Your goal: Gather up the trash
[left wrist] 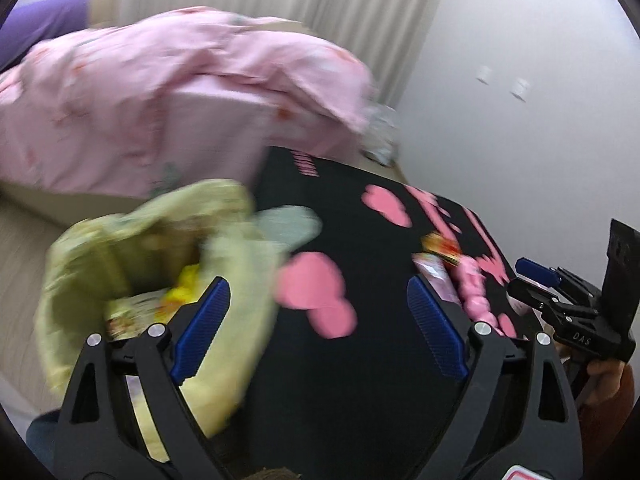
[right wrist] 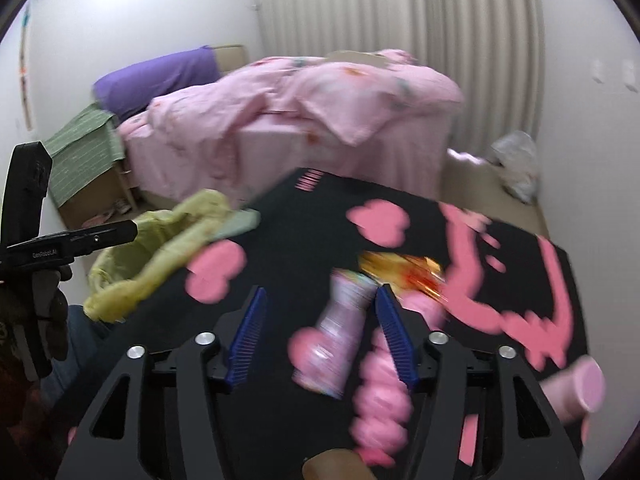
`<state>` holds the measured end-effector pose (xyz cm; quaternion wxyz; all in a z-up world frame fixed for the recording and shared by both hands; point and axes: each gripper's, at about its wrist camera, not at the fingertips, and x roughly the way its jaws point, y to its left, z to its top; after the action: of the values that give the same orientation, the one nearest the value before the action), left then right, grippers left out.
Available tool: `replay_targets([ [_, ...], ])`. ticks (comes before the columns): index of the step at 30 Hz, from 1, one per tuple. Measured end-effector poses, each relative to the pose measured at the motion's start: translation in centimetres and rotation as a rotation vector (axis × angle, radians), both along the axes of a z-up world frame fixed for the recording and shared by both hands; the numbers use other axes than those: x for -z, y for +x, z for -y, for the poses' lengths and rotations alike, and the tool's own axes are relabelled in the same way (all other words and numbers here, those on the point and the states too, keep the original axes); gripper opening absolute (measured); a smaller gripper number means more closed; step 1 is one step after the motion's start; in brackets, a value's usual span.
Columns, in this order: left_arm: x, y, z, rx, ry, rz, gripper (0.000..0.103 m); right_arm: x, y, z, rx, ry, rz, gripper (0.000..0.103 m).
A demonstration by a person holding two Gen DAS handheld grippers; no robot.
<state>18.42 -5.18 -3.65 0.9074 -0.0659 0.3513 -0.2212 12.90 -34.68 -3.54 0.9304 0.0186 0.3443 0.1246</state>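
Between pickups: left gripper and right gripper both gape empty; next, clamp the pink wrapper right of the yellow-green bag.

wrappers motion-blurred, pink cup edge-cropped

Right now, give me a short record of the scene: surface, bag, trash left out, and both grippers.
surface: black mat with pink shapes
bag: yellow-green bag, open, at the mat's left edge, wrappers inside
trash left out: pink wrapper, gold wrapper, pink twisted piece, all on the mat
left gripper: open, empty, beside the bag
right gripper: open, pink wrapper between its fingers, not gripped
image quality: blurred
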Motion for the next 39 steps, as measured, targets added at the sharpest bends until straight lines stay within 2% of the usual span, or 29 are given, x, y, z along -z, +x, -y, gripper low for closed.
replay_targets([
  [4,0.4,0.9,6.1,0.156,0.041,0.047,0.088,1.6,-1.5,3.8,0.052,0.007,-0.054,0.058],
  [10,1.7,2.4,12.9,0.313,0.117,0.051,0.091,3.4,-3.3,5.6,0.084,-0.013,-0.045,0.058],
  [15,2.8,3.4,15.8,0.371,0.201,0.049,0.092,4.9,-4.6,6.3,0.092,-0.015,-0.059,0.058],
  [19,3.5,5.0,17.1,0.422,0.248,0.051,0.092,5.3,-5.4,7.0,0.094,0.029,-0.057,0.058],
  [22,3.8,6.1,18.4,0.511,0.289,0.052,0.092,5.3,-6.2,7.6,0.101,0.068,-0.055,0.058],
  [24,4.4,7.2,20.0,0.589,0.358,0.049,0.092,5.4,-6.4,7.7,0.104,0.075,-0.062,0.058],
  [26,5.1,8.1,21.4,0.646,0.419,0.023,0.092,5.8,-6.7,7.6,0.1,0.087,-0.081,0.058],
  [28,5.6,9.3,22.5,0.671,0.437,-0.014,0.091,6.2,-6.7,7.4,0.101,0.079,-0.098,0.058],
  [32,6.5,11.3,24.3,0.68,0.434,-0.114,0.072,6.9,-6.9,6.9,0.115,0.048,-0.119,0.058],
  [34,6.9,12.1,24.6,0.633,0.436,-0.145,0.064,7.1,-6.9,6.8,0.114,0.045,-0.124,0.058],
  [35,6.7,12.2,24.5,0.618,0.424,-0.143,0.053,7.1,-6.9,6.7,0.112,0.041,-0.125,0.058],
  [39,5.2,11.7,22.4,0.535,0.308,-0.147,0.048,7.2,-7.0,6.2,0.111,0.013,-0.123,0.058],
])
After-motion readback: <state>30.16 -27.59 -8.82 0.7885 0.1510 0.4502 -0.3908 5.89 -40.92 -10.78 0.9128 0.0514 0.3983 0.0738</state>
